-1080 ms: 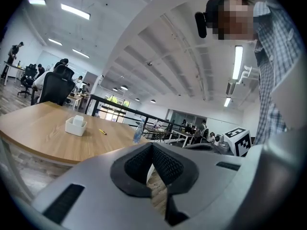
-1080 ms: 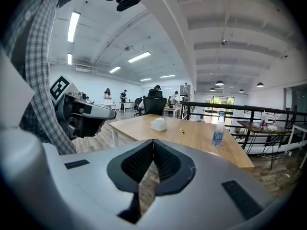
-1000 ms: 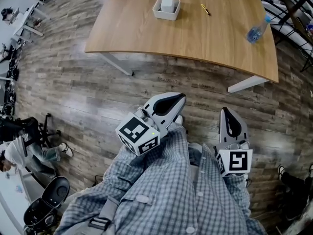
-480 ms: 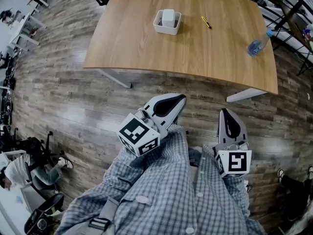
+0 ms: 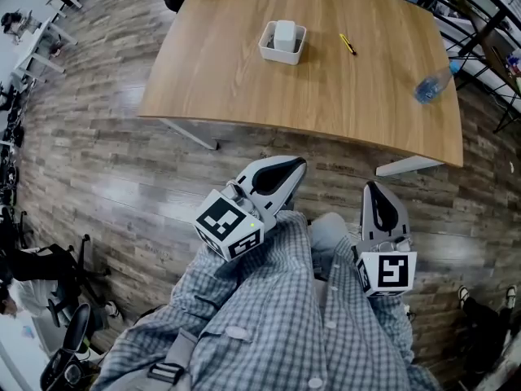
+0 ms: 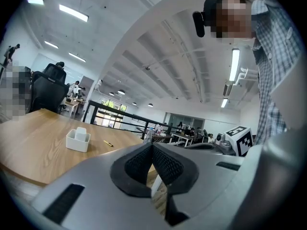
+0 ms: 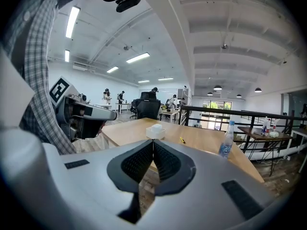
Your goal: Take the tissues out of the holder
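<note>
A white square holder [image 5: 282, 42] stands on the wooden table [image 5: 244, 80], with a white stack of tissues [image 5: 285, 33] upright inside it. The same holder [image 6: 78, 140] shows small in the left gripper view and as holder [image 7: 155, 132] in the right gripper view. My left gripper [image 5: 301, 164] is shut and empty, held over the floor well short of the table. My right gripper [image 5: 376, 187] is also shut on nothing, beside the left one and close to my body. Both point towards the table.
A yellow pen [image 5: 348, 44] lies right of the holder and a plastic water bottle [image 5: 430, 85] lies near the table's right end. White table legs [image 5: 189, 134] stand below the near edge. Office chairs [image 5: 69, 353] sit at the lower left on the wood floor.
The table and holder have shifted slightly in the head view as the person moved. Both grippers stay shut and keep about the same place near the body.
</note>
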`<state>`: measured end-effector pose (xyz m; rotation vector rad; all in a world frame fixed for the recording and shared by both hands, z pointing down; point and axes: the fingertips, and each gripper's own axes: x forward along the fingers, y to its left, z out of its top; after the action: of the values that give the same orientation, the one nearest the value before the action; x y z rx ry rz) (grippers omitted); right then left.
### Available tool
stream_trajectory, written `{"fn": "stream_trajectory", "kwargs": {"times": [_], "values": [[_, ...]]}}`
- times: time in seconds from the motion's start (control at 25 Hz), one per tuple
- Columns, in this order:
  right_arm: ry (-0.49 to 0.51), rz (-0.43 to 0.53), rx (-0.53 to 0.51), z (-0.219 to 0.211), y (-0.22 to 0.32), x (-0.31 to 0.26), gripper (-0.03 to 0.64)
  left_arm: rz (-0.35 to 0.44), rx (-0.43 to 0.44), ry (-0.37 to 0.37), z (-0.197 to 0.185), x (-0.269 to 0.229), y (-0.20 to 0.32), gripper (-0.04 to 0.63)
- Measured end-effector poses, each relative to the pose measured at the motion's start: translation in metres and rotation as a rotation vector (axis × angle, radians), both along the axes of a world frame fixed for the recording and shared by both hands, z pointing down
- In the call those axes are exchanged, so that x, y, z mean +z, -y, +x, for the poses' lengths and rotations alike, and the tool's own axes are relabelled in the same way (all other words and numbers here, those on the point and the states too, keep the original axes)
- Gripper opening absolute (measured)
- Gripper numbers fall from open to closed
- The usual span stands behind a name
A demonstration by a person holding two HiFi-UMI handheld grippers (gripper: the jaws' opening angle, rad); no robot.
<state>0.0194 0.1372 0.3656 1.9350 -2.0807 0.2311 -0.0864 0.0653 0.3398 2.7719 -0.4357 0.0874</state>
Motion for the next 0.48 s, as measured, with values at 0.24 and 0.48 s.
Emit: {"fn": "stream_trajectory", "kwargs": {"times": [0.24,0.48], "values": [[0.017,-0.015,0.022,0.017,0.010,0.006,0.011,-0.008,-0.005,0.007,0.011,0.003,0.013,0.006],[0.006,-0.003,-0.023,0.034,0.041,0.003,0.012,-0.001,-0.018,0.016,0.031,0.003,0.030,0.006]]}}
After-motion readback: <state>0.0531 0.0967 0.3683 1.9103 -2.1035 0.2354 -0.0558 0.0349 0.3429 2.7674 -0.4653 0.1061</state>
